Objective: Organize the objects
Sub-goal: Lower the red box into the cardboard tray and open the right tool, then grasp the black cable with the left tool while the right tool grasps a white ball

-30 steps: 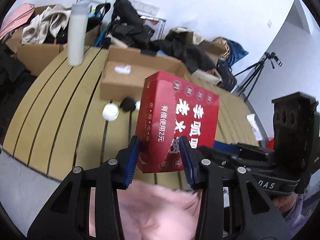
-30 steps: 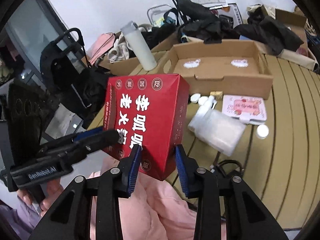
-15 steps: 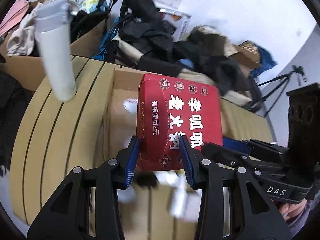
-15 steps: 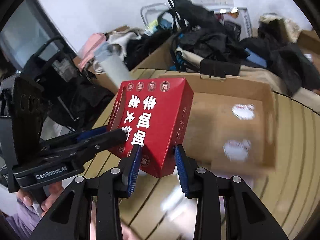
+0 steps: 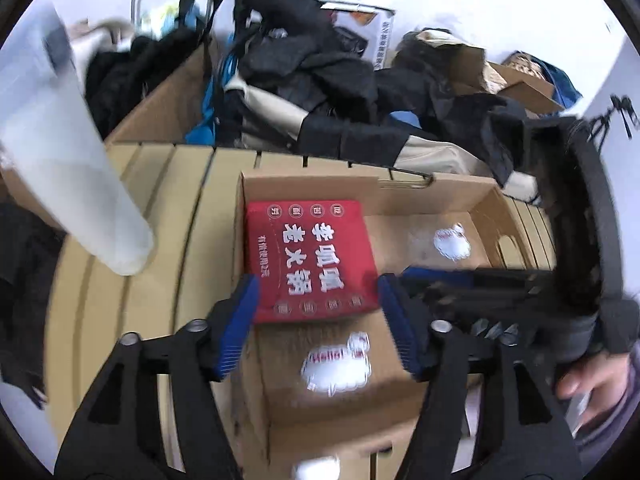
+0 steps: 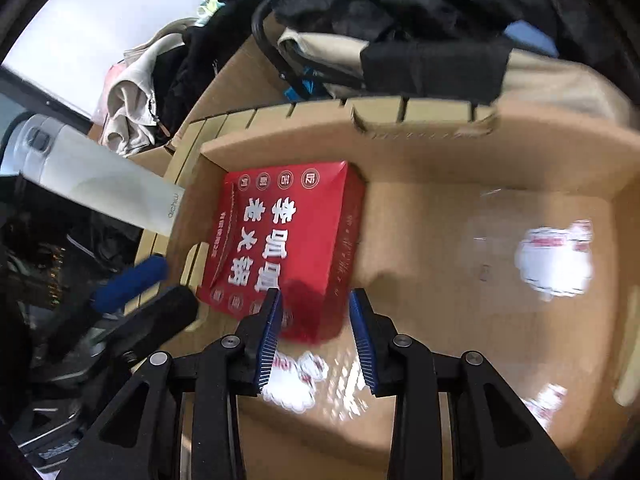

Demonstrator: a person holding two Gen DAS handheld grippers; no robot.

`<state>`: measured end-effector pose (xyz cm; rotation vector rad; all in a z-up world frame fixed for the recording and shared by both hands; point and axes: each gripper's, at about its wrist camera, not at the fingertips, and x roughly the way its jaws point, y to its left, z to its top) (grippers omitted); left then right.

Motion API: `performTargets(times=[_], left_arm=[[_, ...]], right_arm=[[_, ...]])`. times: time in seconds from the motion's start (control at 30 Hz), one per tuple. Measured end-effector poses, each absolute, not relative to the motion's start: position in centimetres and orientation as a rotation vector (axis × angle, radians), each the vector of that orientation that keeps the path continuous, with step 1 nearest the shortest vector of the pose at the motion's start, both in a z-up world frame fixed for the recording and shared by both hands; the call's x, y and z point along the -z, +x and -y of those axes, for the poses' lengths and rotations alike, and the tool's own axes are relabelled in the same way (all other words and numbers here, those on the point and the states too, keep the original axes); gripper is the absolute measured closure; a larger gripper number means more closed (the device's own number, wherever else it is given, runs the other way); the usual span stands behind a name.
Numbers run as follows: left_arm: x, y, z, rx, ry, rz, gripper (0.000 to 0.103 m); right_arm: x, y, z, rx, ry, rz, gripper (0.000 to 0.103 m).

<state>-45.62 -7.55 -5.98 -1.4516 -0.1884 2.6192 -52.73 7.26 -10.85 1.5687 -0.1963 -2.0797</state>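
A red box (image 5: pixel 310 256) with white Chinese characters lies in the far left corner of an open cardboard box (image 5: pixel 424 196). My left gripper (image 5: pixel 316 282) straddles the red box's near end. Its jaws are opening and the blue pads stand just off the box's sides. In the right wrist view my right gripper (image 6: pixel 315 294) is shut on the near corner of the red box (image 6: pixel 280 232), low inside the cardboard box (image 6: pixel 440 160). The left gripper's blue finger (image 6: pixel 132 280) shows at the left there.
A tall white bottle (image 5: pixel 72 184) stands on the slatted wooden table (image 5: pixel 160 240) just left of the cardboard box. Dark clothes and bags (image 5: pixel 320 72) pile up behind it. White stickers (image 5: pixel 336 364) mark the box floor. A person's hand (image 5: pixel 588 380) holds the right gripper.
Both grippers carried the red box forward and down from above the table into the cardboard box. The left jaws, closed on it before, now stand wide apart.
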Motion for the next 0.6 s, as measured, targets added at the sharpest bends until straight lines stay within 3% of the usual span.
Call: performTargets(times=[0.07, 0.13, 0.17, 0.2, 0.27, 0.43, 0.6], left_arm=[[3.9, -44.3, 7.5, -2.665, -1.492, 0.087, 0.006], [1.3, -42.1, 7.9, -2.740, -1.519, -0.018, 0.002], [0.2, -41.0, 8.2, -2.771, -1.526, -0.055, 0.000], [-0.7, -40.0, 8.5, -2.798, -1.534, -0.077, 0.000], [-3.1, -37.2, 9.5, -2.851, -1.547, -0.091, 0.000], [-8.0, -30.8, 10.9, -2.951, -1.511, 0.000, 0.000], [-10.8, -26.4, 9.2, -2.978, -1.421, -0.089, 0.000]], right_arm=[[8.1, -51.3, -8.6, 2.118, 1.523, 0.142, 0.065], [4.7, -49.3, -10.5, 2.180, 1.464, 0.040, 0.064], [3.3, -48.4, -11.3, 2.204, 1.435, 0.007, 0.057], [1.5, -47.3, -12.6, 2.235, 1.401, -0.028, 0.035], [-1.6, -45.0, -15.0, 2.283, 1.331, -0.068, 0.000], [-6.8, -39.8, -20.9, 2.410, 1.243, -0.072, 0.000], [-8.7, -35.6, -23.8, 2.415, 1.214, -0.026, 0.000]])
